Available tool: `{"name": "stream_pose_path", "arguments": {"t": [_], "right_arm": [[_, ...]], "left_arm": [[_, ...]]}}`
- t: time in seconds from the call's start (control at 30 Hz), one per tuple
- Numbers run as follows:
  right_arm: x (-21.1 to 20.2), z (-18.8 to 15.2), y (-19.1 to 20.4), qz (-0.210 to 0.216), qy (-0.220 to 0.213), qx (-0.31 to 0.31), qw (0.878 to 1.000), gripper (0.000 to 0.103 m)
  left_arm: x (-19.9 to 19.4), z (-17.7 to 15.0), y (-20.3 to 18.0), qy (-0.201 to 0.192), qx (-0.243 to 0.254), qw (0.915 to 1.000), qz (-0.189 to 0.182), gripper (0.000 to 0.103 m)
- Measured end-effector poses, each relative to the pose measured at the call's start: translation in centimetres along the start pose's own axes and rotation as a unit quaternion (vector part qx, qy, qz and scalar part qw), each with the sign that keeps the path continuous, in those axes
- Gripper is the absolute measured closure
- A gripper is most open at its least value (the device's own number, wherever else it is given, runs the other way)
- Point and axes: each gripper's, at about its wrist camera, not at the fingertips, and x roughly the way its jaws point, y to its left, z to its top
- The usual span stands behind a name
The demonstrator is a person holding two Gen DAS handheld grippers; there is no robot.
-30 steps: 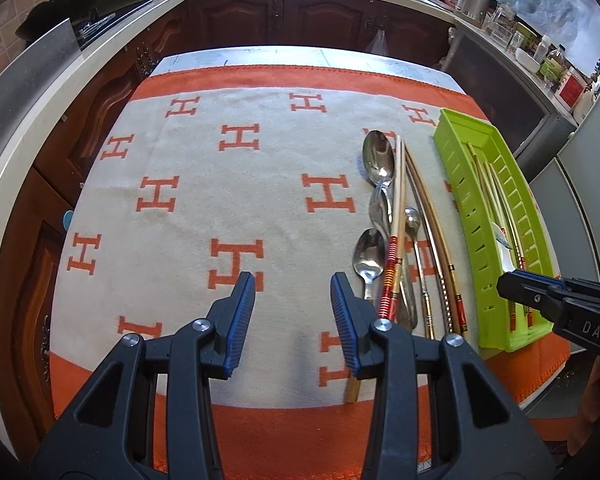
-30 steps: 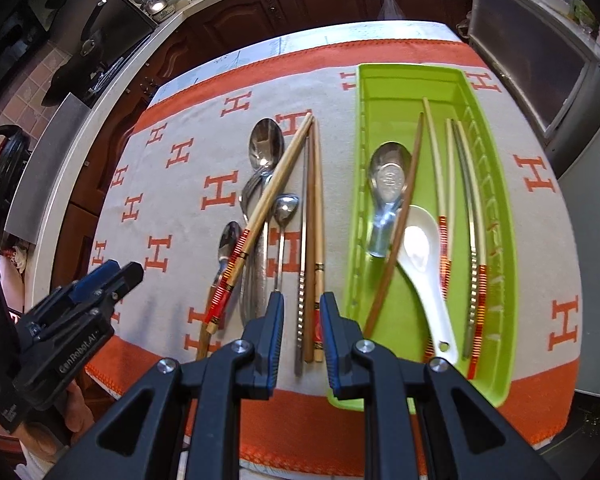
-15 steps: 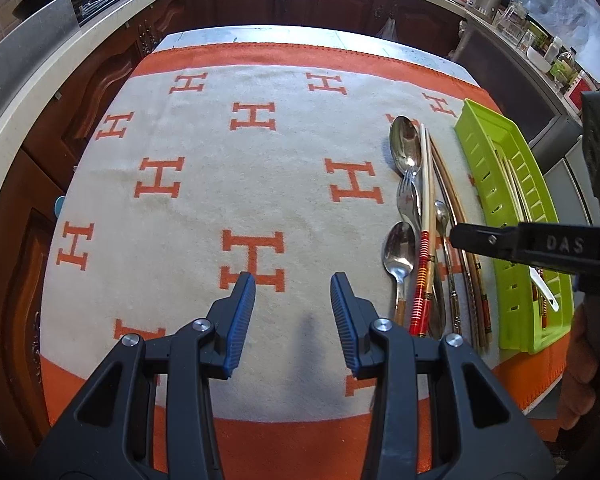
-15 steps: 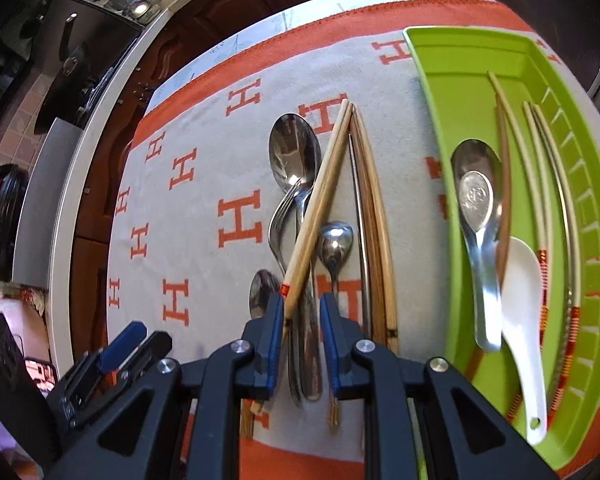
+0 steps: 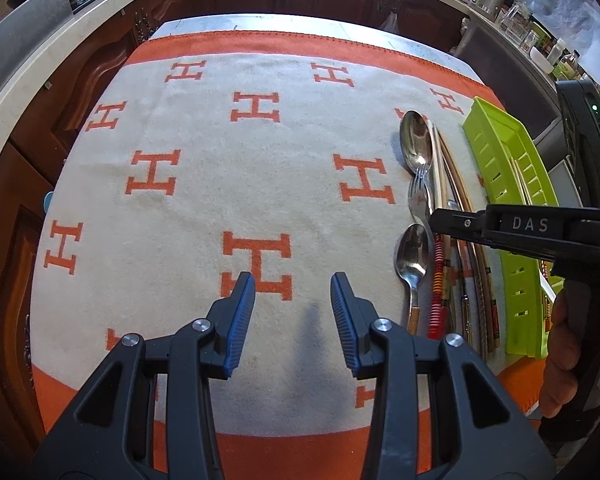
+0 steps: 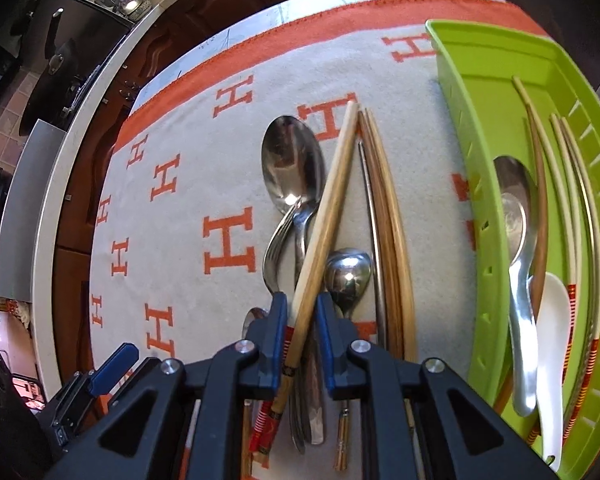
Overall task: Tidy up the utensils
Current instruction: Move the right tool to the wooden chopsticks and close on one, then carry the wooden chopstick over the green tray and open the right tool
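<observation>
Your right claw straddles the pale chopstick, not yet clenched; it lies across the fork and spoons, so it lifts first. The tray waits to its right. Your left claw hangs released over the blanket covering the kitchen worktop.

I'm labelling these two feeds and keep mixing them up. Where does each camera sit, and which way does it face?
Left wrist view: on the left gripper, above the H-patterned cloth, facing bare cloth between its open fingers; the right gripper and a hand show at the right.
Right wrist view: on the right gripper, low over the loose utensils, its fingers either side of a light wooden chopstick.
Both share the large metal spoon, the chopstick and the green tray.
</observation>
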Motion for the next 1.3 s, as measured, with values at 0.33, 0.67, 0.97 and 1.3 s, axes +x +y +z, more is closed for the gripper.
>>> {"name": "stream_pose_path", "arguments": {"t": [0.33, 0.67, 0.97, 1.3], "right_arm": [[-2.4, -0.9, 0.0, 0.008, -0.030, -0.033, 0.999, 0.097], [-6.6, -2.7, -2.9, 0.031, -0.058, -0.006, 0.998, 0.097], [-11.0, -3.5, -7.7, 0.024, -0.097, 0.033, 0.994, 0.097], [-12.0, -3.2, -10.7, -0.019, -0.113, 0.039, 0.993, 0.096]], "left_arm": [[0.0, 0.0, -0.3, 0.000, 0.004, 1.0000, -0.001, 0.067], [-1.0, 0.1, -2.4, 0.001, 0.028, 0.9994, -0.020, 0.067], [-1.9, 0.9, -6.9, -0.002, 0.064, 0.9966, -0.052, 0.067], [-1.7, 2.3, -9.9, 0.006, 0.086, 0.9928, -0.083, 0.067]]}}
